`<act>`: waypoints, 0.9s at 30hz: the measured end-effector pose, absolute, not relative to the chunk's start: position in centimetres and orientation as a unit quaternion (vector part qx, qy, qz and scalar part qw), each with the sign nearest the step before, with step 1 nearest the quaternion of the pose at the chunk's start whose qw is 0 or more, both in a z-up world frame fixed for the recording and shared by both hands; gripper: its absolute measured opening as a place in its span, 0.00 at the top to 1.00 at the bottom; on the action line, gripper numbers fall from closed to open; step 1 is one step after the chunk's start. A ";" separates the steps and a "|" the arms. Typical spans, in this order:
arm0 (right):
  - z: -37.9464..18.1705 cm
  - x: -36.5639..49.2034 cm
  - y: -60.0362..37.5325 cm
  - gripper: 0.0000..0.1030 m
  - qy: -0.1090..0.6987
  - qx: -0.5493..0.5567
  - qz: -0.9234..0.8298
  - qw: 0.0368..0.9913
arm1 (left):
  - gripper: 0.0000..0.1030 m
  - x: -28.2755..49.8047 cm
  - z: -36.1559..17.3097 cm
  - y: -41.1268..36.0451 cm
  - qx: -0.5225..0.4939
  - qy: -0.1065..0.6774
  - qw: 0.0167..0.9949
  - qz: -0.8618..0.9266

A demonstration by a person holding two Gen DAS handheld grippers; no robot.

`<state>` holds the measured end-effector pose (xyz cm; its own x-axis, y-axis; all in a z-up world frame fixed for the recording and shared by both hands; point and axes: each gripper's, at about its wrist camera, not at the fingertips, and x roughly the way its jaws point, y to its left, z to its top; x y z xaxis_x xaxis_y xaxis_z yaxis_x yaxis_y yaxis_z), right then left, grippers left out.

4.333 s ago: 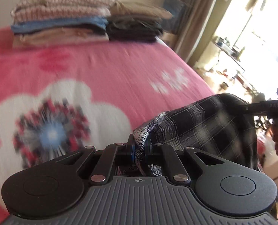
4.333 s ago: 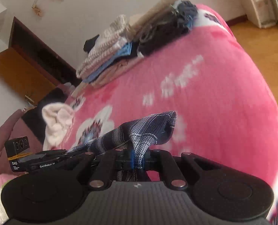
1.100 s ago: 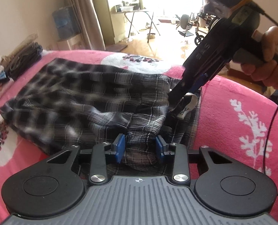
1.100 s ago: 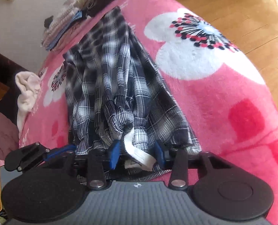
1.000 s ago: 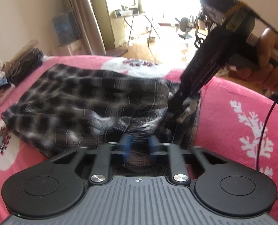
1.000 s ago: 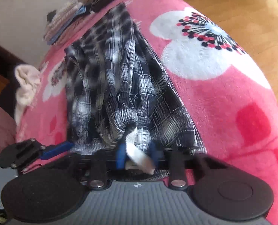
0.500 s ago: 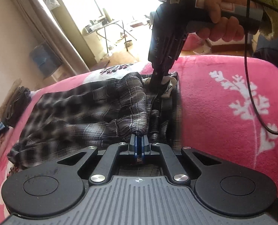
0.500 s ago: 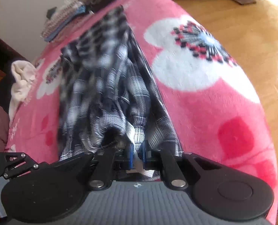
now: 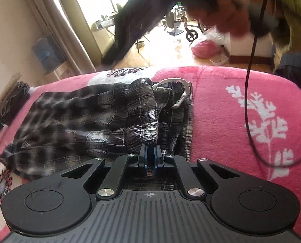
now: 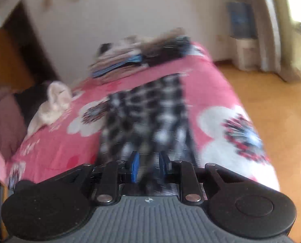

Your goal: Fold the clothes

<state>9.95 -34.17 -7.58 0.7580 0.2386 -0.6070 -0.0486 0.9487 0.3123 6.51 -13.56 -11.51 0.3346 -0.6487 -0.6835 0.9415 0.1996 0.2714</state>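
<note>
- Your left claw (image 9: 149, 154) is matte black, with blue pads on its fingertips (image 9: 143, 155), at lower centre of the left wrist view.
- Two round silver screws sit on its linkage arms, above a grey ribbed housing with a small crosshair mark.
- A large round black disc flanks each side.
- Your right claw (image 10: 149, 167) has the same build, blurred.
- At upper right, your hand (image 9: 229, 10) shows a fuzzy green sleeve and a thin black cable.

Bed with pink floral blanket (image 9: 221, 93): plaid garment (image 9: 93, 113) at frame centre, folded clothes stacks (image 10: 138, 58) upper centre, cream cloth (image 10: 53, 103) left.
</note>
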 end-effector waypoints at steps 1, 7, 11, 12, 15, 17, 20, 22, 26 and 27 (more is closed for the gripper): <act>-8.5 10.4 -33.6 0.78 0.345 0.125 0.083 0.927 | 0.96 6.6 -11.5 -13.5 0.333 0.222 0.745 -0.533; -14.8 10.6 -33.6 0.78 0.386 0.086 0.080 0.915 | 0.94 8.7 -10.1 -12.1 0.247 0.310 0.750 -0.530; -13.8 10.6 -33.9 0.78 0.391 0.072 0.088 0.914 | 0.91 12.0 -8.0 -10.3 0.126 0.364 0.763 -0.519; -13.3 10.6 -33.8 0.78 0.391 0.064 0.089 0.914 | 0.90 12.9 -7.7 -10.2 0.110 0.362 0.771 -0.513; -11.3 11.2 -33.3 0.78 0.375 0.042 0.102 0.920 | 0.88 15.7 -7.3 -11.0 0.102 0.341 0.799 -0.486; -9.8 12.1 -32.7 0.78 0.359 0.034 0.117 0.925 | 0.87 17.7 -7.7 -12.2 0.111 0.337 0.813 -0.462; -9.5 14.2 -31.5 0.78 0.360 0.020 0.137 0.923 | 0.86 20.3 -8.9 -13.6 0.096 0.375 0.811 -0.439; -11.0 15.1 -31.0 0.78 0.391 0.012 0.143 0.909 | 0.86 20.7 -10.5 -14.1 0.099 0.422 0.788 -0.436; -14.1 15.1 -31.3 0.78 0.462 0.004 0.143 0.875 | 0.86 18.2 -13.2 -13.3 0.124 0.470 0.758 -0.434; -14.2 14.8 -31.6 0.78 0.462 0.007 0.146 0.875 | 0.86 17.7 -13.4 -12.8 0.120 0.472 0.757 -0.435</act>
<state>14.79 -31.58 -14.15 0.5298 0.2614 -0.8068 -0.2492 0.9573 0.1466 17.71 -12.75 -13.38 0.1756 -0.5467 -0.8187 0.7725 0.5921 -0.2296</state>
